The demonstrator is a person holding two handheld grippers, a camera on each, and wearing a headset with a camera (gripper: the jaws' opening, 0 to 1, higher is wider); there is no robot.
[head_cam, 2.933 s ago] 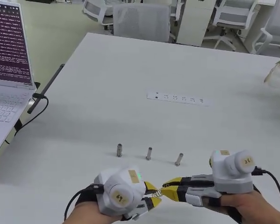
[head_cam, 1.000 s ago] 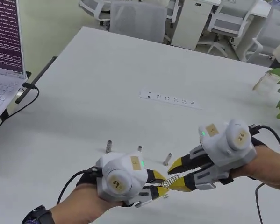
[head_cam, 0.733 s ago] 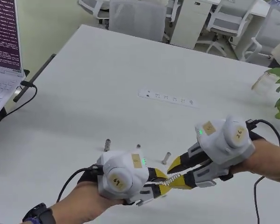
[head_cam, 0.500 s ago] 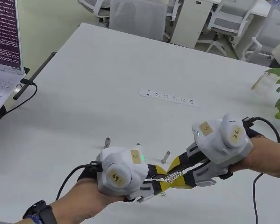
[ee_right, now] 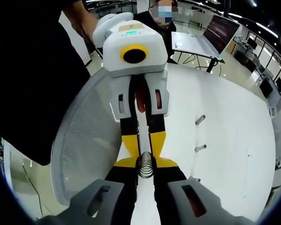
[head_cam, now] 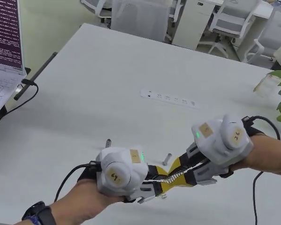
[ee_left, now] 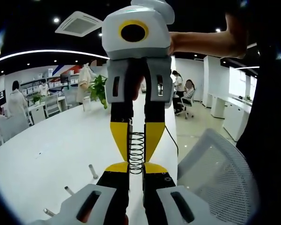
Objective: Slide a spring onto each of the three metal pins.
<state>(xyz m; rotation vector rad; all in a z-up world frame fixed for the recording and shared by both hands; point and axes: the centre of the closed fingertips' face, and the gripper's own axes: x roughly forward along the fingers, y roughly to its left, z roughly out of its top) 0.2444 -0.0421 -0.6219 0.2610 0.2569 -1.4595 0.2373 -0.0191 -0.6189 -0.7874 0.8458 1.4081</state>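
While poised low over the white table (head_cam: 131, 70), set nose to nose at lower centre of the head view: left gripper (head_cam: 162, 181) reaching in from lower left, right gripper (head_cam: 179, 173) slanting down from the right. Just above them in frame, upright pins (head_cam: 168, 158), one over the meeting point, one over the left gripper's body. Pinched endwise by left jaws and hugged along both sides by right jaws, spring (head_cam: 173, 176), long axis lying along both claws; probably needs tipping upright over a pin
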